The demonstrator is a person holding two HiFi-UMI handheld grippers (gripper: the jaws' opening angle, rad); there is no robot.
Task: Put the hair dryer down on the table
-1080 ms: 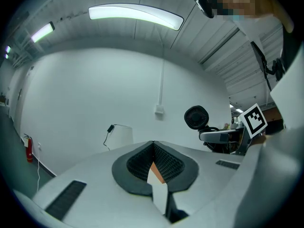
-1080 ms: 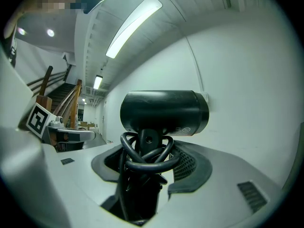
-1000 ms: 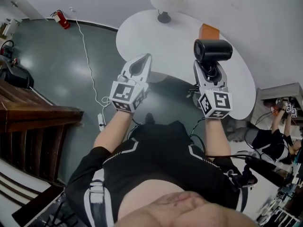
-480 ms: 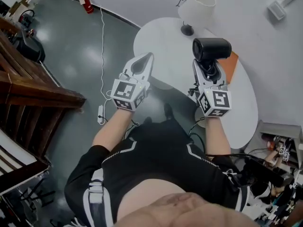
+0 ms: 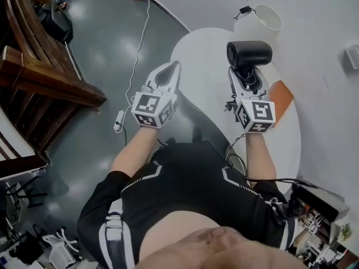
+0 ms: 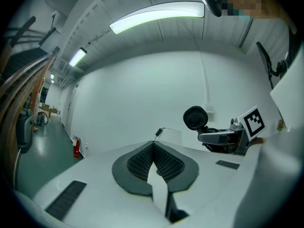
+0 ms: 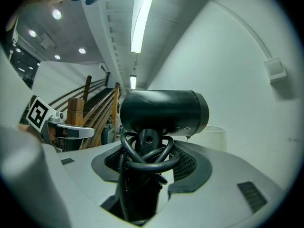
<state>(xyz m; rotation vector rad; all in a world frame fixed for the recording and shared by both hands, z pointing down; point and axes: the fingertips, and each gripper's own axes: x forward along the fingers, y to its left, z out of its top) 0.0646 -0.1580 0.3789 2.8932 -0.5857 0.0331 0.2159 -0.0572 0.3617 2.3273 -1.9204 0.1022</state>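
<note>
In the head view my right gripper (image 5: 245, 74) is shut on the handle of a black hair dryer (image 5: 249, 53), barrel upward, above the round white table (image 5: 203, 58). The right gripper view shows the hair dryer (image 7: 164, 112) upright, its handle and wound cord filling the gap between that gripper's (image 7: 146, 161) jaws. My left gripper (image 5: 170, 70) hangs over the table's left edge, shut with nothing in it. In the left gripper view its (image 6: 153, 145) ribbed pads meet at the tip, and the hair dryer (image 6: 194, 118) shows off to the right.
A white lamp (image 5: 264, 19) stands at the table's far side, near the wall, and an orange flat thing (image 5: 282, 98) lies right of my right gripper. A dark wooden staircase (image 5: 39, 72) fills the left. A white cable and power strip (image 5: 119, 121) lie on the grey floor.
The whole view has swung: table and lamp slid rightward and the staircase came in from the left. Both grippers moved across level with it, the hair dryer still held upright.
</note>
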